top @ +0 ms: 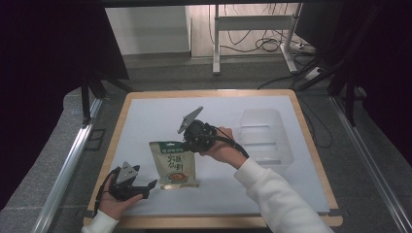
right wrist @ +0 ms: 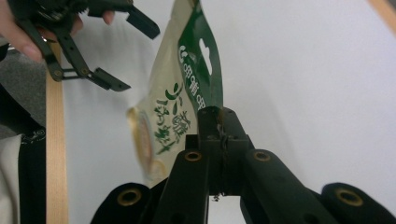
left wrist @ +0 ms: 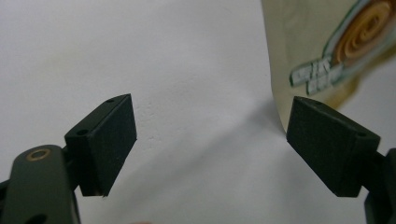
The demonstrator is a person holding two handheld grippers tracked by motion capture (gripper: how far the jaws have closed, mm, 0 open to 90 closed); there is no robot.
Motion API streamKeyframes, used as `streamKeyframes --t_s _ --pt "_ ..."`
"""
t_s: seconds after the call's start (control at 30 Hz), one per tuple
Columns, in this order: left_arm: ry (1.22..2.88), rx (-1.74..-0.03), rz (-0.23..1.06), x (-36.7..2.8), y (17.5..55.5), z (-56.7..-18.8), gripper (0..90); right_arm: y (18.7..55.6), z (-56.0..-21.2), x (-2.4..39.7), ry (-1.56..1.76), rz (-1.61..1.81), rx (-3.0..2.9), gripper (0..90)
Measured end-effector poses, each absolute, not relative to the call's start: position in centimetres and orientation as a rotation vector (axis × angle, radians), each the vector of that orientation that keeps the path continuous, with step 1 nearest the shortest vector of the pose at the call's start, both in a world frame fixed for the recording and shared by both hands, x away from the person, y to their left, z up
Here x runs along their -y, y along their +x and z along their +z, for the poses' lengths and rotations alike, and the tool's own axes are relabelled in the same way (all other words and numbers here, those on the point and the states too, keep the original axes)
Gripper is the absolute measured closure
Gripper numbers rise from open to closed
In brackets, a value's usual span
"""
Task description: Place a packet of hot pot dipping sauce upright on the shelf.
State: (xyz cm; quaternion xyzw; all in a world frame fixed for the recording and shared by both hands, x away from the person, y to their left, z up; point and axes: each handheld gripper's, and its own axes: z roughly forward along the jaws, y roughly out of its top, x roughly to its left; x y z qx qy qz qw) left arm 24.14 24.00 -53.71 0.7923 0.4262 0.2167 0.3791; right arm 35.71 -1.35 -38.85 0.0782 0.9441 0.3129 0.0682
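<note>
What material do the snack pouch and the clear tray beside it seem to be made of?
Snack pouch: looks like thin, printed plastic film with a soft sheen; it bends where the right tongs pinch its green top edge.
Clear tray: probably thin moulded plastic, glossy and see-through; the white table shows through its ribbed walls.

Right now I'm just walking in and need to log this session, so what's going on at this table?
A person holds tongs in each hand. The right tongs are shut on the green top edge of a snack pouch, holding it up over the white table. The left tongs rest open beside the pouch's lower corner. A clear plastic tray sits to the right.
</note>
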Motion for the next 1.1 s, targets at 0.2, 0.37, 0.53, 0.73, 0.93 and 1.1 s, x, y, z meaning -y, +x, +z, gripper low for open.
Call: streamKeyframes --t_s 0.2,0.37,0.53,0.73,0.93,1.1 --pt "2.030 -1.087 0.554 -24.0 24.1 -53.7 16.0 35.3 -37.2 1.6 0.235 0.946 -2.797 89.9" --pt "2.034 -1.085 0.552 -24.0 24.2 -53.7 16.0 35.3 -36.8 1.8 0.222 0.945 -2.778 89.9" --pt "2.043 -1.083 0.555 -24.0 24.2 -53.7 16.0 35.4 -36.3 2.2 0.240 0.953 -2.758 90.0" --pt "2.044 -1.082 0.553 -23.9 24.2 -53.8 16.0 35.5 -35.7 3.0 0.253 0.965 -2.749 89.9" --pt "2.046 -1.082 0.554 -23.9 24.2 -53.8 16.0 35.5 -35.4 3.8 0.248 0.989 -2.742 89.9" --pt "2.053 -1.081 0.555 -23.9 24.2 -53.8 16.0 35.5 -35.0 4.6 0.258 1.015 -2.730 90.0"
